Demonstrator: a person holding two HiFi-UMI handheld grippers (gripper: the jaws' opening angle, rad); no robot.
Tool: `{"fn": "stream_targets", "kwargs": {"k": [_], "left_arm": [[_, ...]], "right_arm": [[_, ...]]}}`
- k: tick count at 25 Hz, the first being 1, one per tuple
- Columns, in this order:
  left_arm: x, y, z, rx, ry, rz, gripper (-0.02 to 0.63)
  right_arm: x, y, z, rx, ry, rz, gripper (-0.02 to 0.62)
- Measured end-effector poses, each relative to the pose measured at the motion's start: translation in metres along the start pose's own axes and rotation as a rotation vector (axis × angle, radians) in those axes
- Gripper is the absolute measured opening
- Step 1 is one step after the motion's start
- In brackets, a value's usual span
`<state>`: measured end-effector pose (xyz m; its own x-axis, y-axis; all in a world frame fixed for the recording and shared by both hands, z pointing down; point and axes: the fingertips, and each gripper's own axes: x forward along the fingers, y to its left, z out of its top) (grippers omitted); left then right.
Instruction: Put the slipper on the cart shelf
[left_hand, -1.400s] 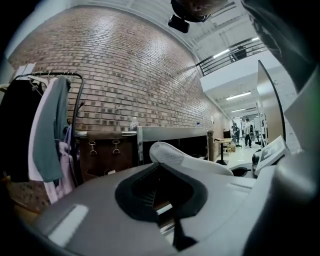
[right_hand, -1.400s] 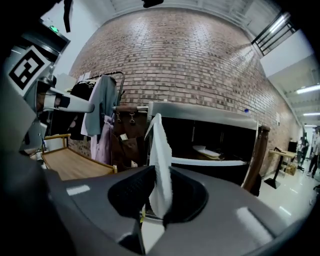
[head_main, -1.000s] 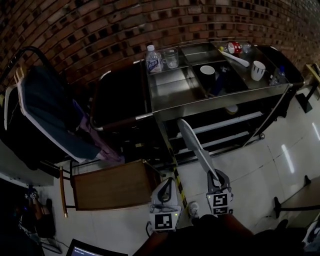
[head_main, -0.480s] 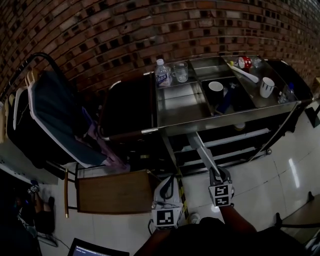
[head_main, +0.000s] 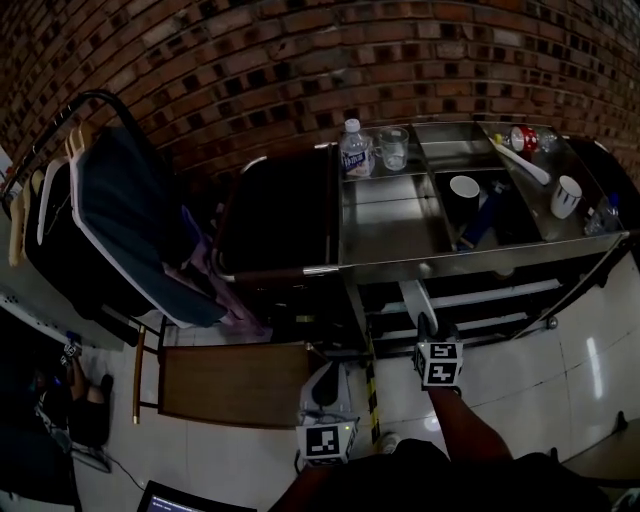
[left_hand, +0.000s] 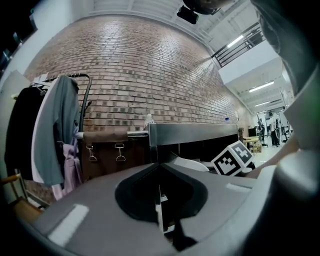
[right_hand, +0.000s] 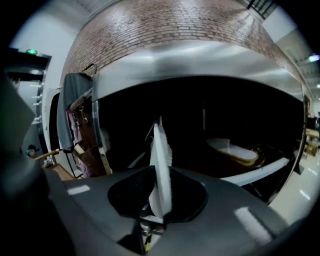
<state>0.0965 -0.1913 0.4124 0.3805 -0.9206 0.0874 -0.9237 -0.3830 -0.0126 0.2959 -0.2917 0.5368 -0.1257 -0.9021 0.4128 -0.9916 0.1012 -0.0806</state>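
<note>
A white slipper is held edge-on, with my right gripper shut on its heel end. Its toe reaches in under the steel cart top, toward the lower shelves. In the right gripper view the slipper stands upright between the jaws, in front of the dark shelf opening. A second white slipper lies on a shelf inside. My left gripper hangs low by the floor, shut with nothing in it. In the left gripper view I see the cart and the right gripper's marker cube.
A clothes rack with jackets stands at the left, and a wooden stool below it. A dark bag hangs on the cart's left end. On the cart top are a bottle, a glass and mugs.
My right gripper has carried the slipper forward to the cart, so that its toe now sits under the cart top. The left gripper has stayed low by the stool.
</note>
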Motion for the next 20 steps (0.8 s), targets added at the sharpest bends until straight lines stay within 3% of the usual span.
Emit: {"fn": "stream_targets", "kwargs": {"k": [9,14,20], "left_arm": [[-0.012,0.018,-0.002,0.033,0.022,0.072,0.011],[-0.015,0.022,-0.001,0.050,0.018,0.082,0.011],[-0.013,0.023,0.000,0.058,0.010,0.066,0.011]], "right_arm": [[0.061,0.008,-0.001,0.433,0.034,0.012,0.060],[0.083,-0.001,-0.009,0.473,0.050,-0.033,0.060],[0.096,-0.007,-0.015,0.404,0.066,-0.084,0.061]]}}
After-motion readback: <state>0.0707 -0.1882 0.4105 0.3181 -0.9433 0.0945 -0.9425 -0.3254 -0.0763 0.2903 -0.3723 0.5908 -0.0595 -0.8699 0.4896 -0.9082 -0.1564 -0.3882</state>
